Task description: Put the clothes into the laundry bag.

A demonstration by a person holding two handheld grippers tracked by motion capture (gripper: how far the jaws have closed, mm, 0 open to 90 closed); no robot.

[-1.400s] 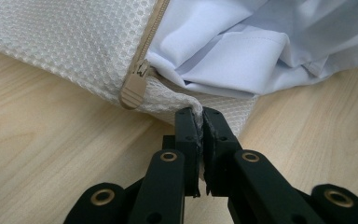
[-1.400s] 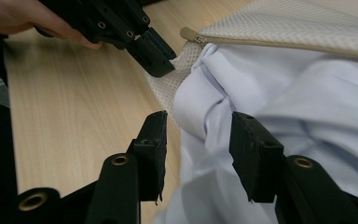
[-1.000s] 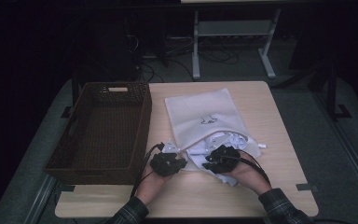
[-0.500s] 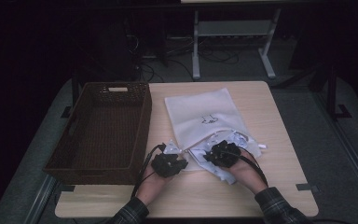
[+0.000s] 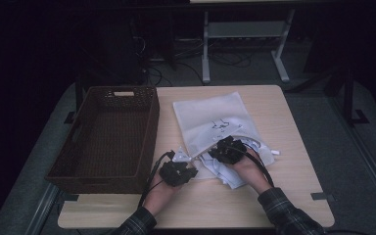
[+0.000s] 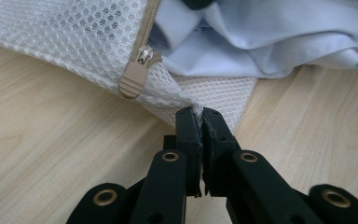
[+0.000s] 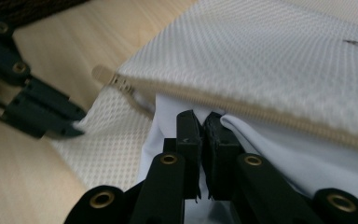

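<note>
My left claw (image 6: 200, 116) pinches the mesh bag (image 6: 65, 42) corner; my right claw (image 7: 204, 122), just closed on the cloth (image 7: 270, 158), must push it deeper inside.

Both forearms wear dark plaid sleeves with cuffs at the wrists. The left gripper (image 5: 177, 172) and right gripper (image 5: 230, 149) are matte black, boxy bodies, each trailing a black cable back along the forearm. Seen from the gripper views, each has two flat black jaws on hinged black link arms, joined by brass-coloured rivets; the jaw pads look rough and chipped along their inner edges.
</note>
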